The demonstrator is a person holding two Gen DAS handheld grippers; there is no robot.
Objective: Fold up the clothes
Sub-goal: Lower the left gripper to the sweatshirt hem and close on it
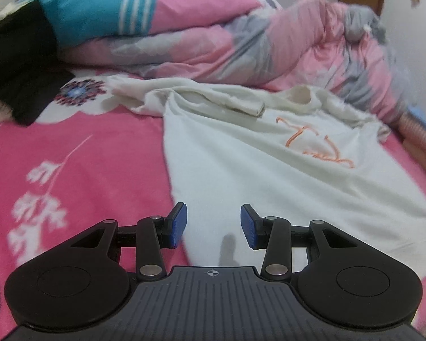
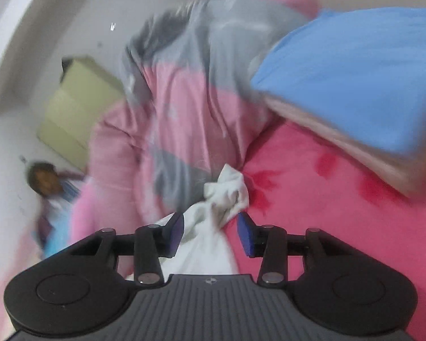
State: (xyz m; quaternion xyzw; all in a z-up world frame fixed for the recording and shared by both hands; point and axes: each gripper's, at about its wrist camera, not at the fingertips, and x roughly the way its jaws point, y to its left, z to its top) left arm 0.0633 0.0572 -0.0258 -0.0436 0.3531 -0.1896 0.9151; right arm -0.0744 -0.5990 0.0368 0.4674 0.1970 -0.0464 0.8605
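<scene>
The left gripper (image 1: 213,225) is being held wide apart just above the near hem of the white shirt (image 1: 269,170), nothing between its blue pads (image 1: 178,224). The shirt is being seen spread flat on the pink sheet (image 1: 85,170), orange script (image 1: 315,145) on its chest, a sleeve (image 1: 213,99) folded across the far side. The right gripper (image 2: 210,234) is likewise being held wide, a bunched end of the shirt (image 2: 213,227) lying between its pads (image 2: 247,238) but not being pinched. Farther off, a pink and grey quilt (image 1: 255,42) is being shown heaped, with a black garment (image 1: 22,71) at far left and a blue pillow (image 2: 355,71) at right.
</scene>
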